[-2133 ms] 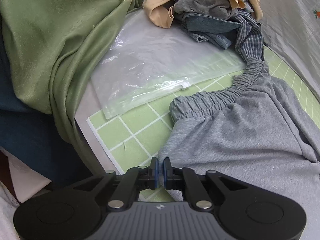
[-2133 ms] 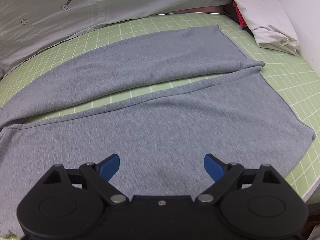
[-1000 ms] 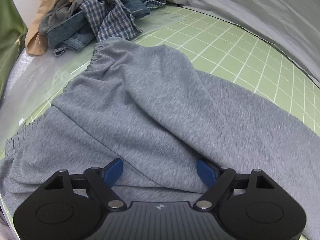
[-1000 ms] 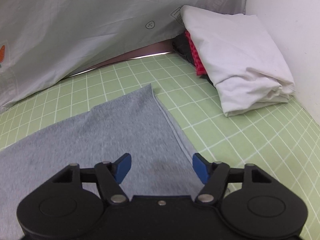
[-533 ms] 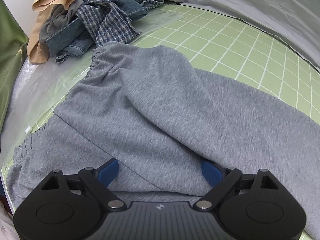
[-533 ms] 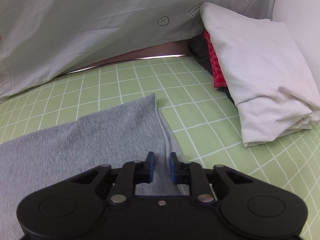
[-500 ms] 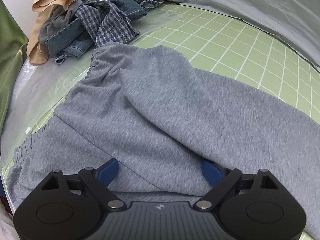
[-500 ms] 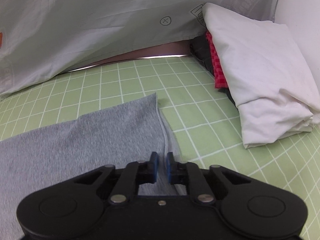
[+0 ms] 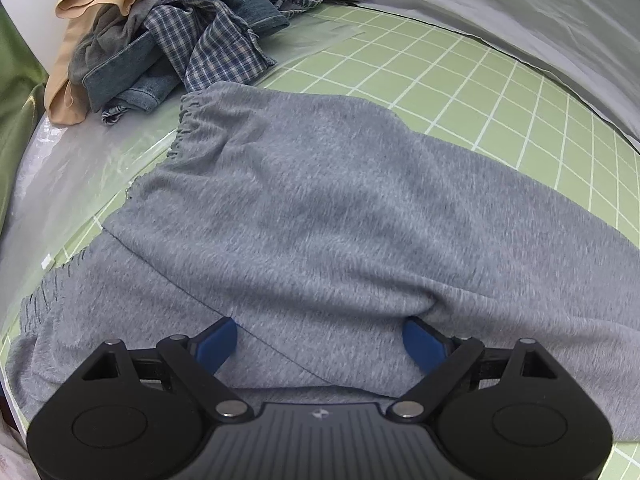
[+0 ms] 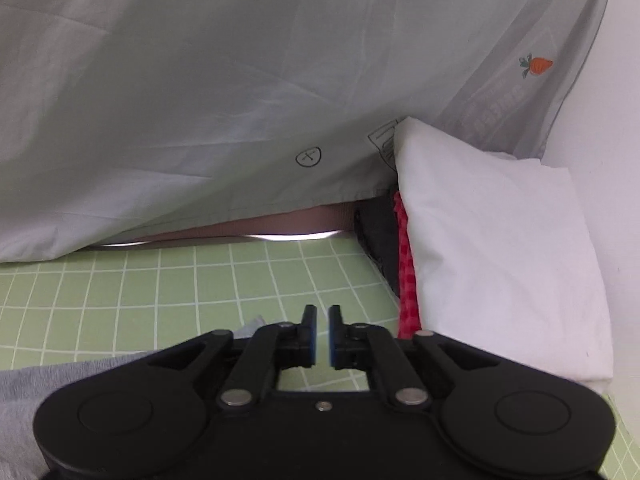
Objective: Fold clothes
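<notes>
Right wrist: your right tongs (image 10: 322, 334) have closed, now lifted off the mat (image 10: 160, 288) | whether they grip the trousers (image 9: 340, 216) I cannot tell | left tongs (image 9: 320, 338) stay wide open over the waist | fold starting.

No words can be read; the grey sheet (image 10: 240, 100) bears a circled cross and a carrot

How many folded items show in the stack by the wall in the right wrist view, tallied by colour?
White folded cloth: 1
Red checked cloth: 1
Black cloth: 1
Total: 3 showing; anything further inside the stack is hidden.
</notes>
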### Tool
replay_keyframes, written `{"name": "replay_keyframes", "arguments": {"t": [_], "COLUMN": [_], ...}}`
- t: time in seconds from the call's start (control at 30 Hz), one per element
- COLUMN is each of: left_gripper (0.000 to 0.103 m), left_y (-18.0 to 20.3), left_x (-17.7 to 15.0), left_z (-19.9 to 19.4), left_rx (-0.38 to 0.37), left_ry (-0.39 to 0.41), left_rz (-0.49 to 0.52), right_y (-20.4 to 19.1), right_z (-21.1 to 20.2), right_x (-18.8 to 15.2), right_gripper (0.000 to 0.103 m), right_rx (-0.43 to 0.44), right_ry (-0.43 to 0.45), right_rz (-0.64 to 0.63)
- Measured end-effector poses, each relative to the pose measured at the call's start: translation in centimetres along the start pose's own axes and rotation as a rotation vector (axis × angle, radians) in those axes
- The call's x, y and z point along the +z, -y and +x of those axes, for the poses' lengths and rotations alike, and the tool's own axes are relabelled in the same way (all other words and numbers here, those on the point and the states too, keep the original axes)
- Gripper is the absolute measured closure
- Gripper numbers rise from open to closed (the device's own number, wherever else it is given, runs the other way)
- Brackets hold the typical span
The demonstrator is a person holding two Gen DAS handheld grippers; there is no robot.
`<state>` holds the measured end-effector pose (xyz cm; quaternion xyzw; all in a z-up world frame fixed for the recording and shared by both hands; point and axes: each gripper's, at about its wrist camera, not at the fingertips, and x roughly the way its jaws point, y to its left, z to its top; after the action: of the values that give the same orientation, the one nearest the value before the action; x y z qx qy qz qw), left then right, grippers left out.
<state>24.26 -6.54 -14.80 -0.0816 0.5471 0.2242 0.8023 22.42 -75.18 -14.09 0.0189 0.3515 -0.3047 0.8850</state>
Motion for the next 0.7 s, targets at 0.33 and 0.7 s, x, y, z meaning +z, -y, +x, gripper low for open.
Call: {"name": "replay_keyframes", "arguments": {"t": [0.33,0.7], "left_gripper": [0.012,0.015], "left_y": [0.1,-2.2], "left_x": [0.0,-0.8], "left_z": [0.0,-1.4], "left_rx": [0.002,-0.118], "left_ry": [-0.001,0.016], "left_rz": [-0.001,-0.14], "right_y": [3.5,1.2], "right_z": [-2.1,-1.5], "right_x": [-9.5,-8.8], "right_gripper": [0.041,0.032], "right_rx": [0.042,0.057], "right_ry": [-0.219,-0.204], "right_rz": [0.408,0.412]}}
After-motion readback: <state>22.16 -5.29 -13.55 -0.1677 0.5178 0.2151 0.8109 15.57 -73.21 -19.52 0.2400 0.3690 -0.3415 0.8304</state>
